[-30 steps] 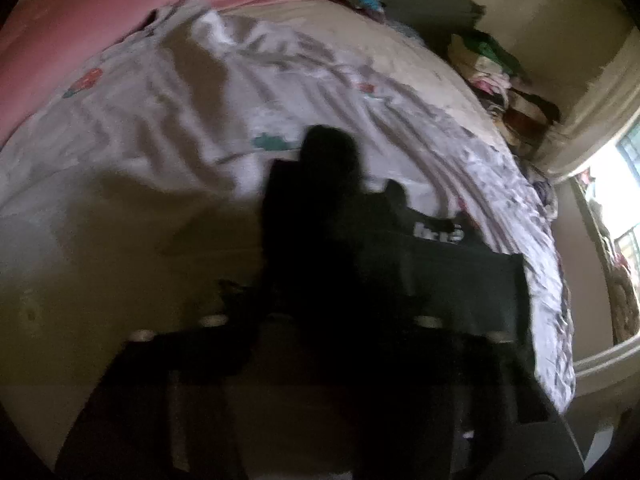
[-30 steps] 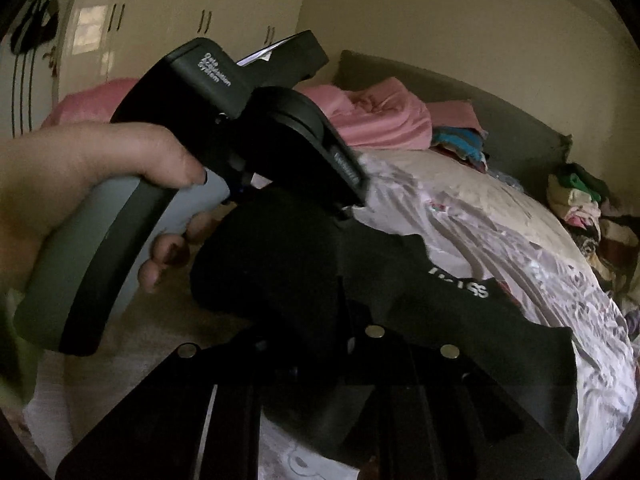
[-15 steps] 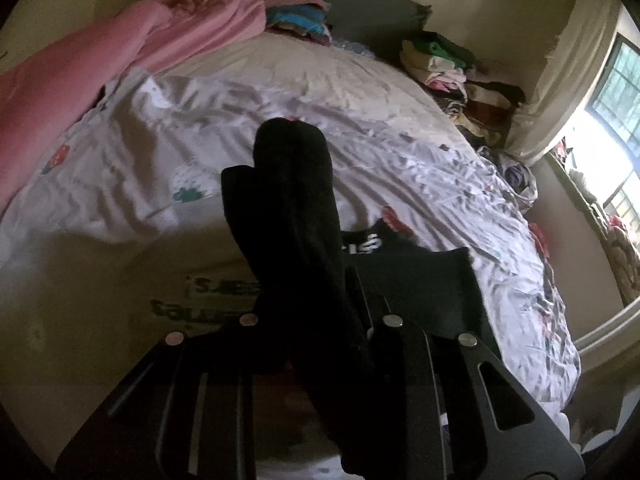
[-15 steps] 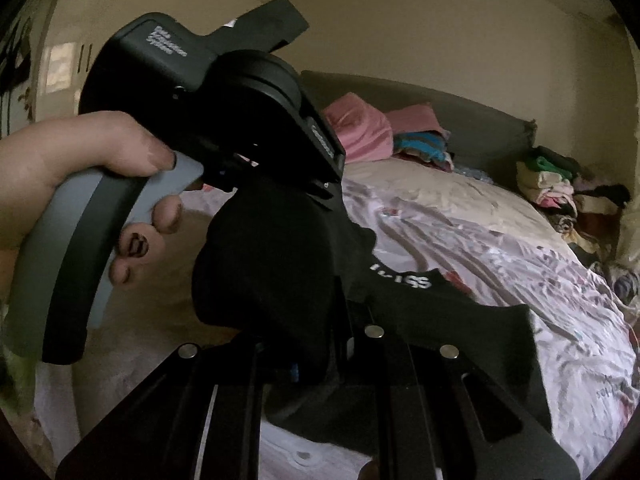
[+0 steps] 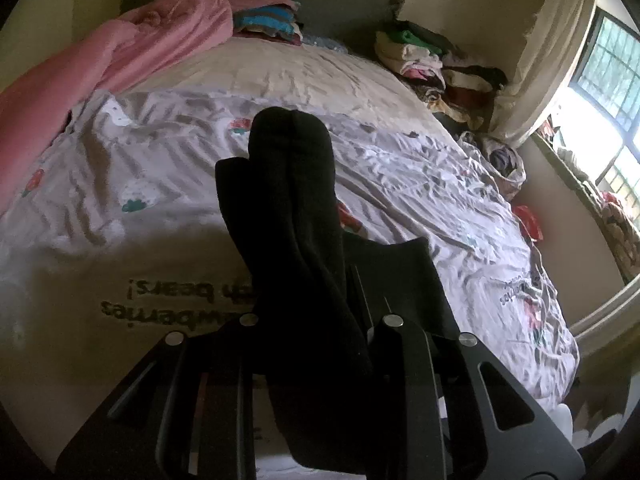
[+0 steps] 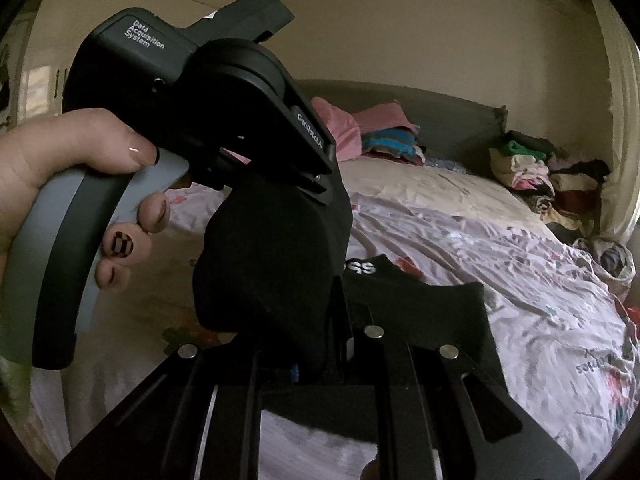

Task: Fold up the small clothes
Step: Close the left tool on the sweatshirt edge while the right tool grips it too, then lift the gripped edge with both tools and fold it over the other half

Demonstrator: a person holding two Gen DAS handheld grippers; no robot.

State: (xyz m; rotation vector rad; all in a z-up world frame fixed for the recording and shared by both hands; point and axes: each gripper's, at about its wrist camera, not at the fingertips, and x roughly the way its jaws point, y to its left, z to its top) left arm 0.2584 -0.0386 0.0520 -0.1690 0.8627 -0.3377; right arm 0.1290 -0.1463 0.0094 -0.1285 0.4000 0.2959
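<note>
where black socks (image 5: 296, 248) hang, clothes piles (image 5: 436, 60) beyond

Black sock (image 5: 296, 248) hides left gripper (image 5: 316, 320) fingertips; sock lettering (image 6: 360, 268) partly covered.

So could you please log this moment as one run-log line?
left hand-held gripper: shut on black socks | right hand-held gripper: shut on black socks | socks above bed

Black socks (image 5: 292, 216) bunched, held upright above bed, cuff (image 6: 420, 304) draped rightward
</note>
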